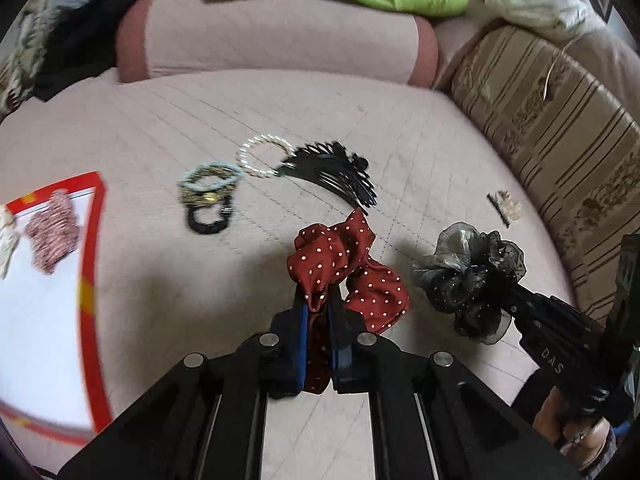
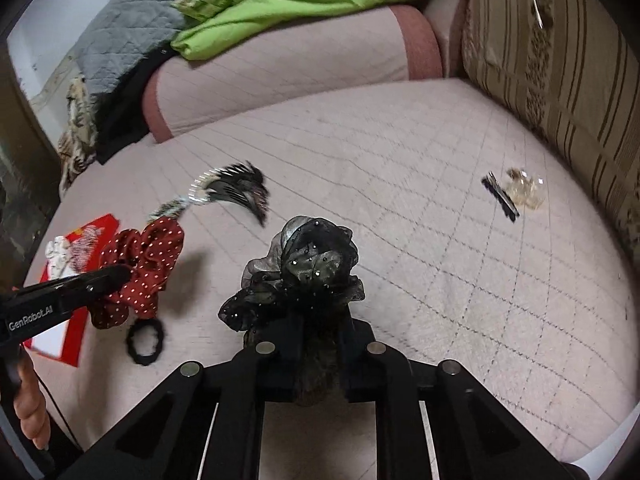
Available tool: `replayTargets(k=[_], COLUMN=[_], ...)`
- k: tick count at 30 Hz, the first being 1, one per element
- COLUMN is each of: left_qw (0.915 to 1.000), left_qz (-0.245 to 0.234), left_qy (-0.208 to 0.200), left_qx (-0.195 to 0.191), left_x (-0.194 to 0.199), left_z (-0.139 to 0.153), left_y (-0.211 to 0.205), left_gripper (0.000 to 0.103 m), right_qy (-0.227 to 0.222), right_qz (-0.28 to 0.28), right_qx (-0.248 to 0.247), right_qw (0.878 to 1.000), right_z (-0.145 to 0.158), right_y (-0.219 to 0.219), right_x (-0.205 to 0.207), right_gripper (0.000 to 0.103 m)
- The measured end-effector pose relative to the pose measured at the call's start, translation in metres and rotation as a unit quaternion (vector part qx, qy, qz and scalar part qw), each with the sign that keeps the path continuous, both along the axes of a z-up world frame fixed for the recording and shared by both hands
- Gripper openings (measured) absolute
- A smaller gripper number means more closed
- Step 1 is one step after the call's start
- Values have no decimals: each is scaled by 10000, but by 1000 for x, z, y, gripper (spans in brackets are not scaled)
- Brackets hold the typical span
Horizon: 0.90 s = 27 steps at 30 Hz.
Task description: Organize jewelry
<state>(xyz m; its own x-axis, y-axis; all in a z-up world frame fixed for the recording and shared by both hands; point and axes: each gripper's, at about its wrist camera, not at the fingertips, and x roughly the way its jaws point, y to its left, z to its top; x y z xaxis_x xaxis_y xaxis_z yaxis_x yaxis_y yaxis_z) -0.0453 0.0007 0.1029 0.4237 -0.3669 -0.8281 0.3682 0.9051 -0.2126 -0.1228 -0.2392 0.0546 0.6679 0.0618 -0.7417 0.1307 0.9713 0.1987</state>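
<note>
My left gripper [image 1: 318,300] is shut on a red polka-dot scrunchie [image 1: 360,276] and holds it above the pink bed cover; the scrunchie also shows in the right wrist view [image 2: 144,268]. My right gripper [image 2: 316,320] is shut on a black sheer scrunchie [image 2: 308,268], which also shows in the left wrist view [image 1: 472,276]. A red-rimmed box [image 1: 94,280] at the left holds a pink scrunchie [image 1: 52,232] and a white one.
On the cover lie a pearl bracelet [image 1: 264,156], a black comb clip [image 1: 336,172], a blue-and-gold hair tie [image 1: 208,184], a black hair tie [image 1: 206,220] and a black pin with a clear clip [image 2: 516,192]. A striped cushion [image 1: 560,132] borders the right, a bolster [image 1: 276,32] the back.
</note>
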Motion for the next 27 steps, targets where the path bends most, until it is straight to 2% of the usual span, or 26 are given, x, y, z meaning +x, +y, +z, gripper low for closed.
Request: replayTargets(k=[6, 12, 16, 20, 24, 27], left_qw=[9977, 9879, 9805, 9683, 9555, 9490], left_qz=[521, 1275, 1776, 2405, 2885, 3117], left_qy=[-401, -695, -652, -483, -375, -270], left_qx=[149, 545, 529, 465, 492, 400], left_x=[-25, -39, -42, -39, -38, -40], left_z=[22, 32, 31, 23, 12, 2], left_y=[51, 123, 172, 226, 265, 291], left_gripper=[8, 8, 8, 8, 8, 8], right_qy=[-244, -376, -438, -383, -304, -237], right_qz=[386, 1032, 1543, 1989, 2373, 2617], right_qx=[38, 31, -94, -89, -134, -245], right_qw=[9989, 9940, 9870, 9792, 9709, 9646], right_z=[28, 48, 60, 63, 62, 58], right_y=[27, 78, 124, 166, 212, 246], right_x=[-10, -13, -10, -3, 7, 13], right_gripper=[14, 14, 14, 14, 14, 14])
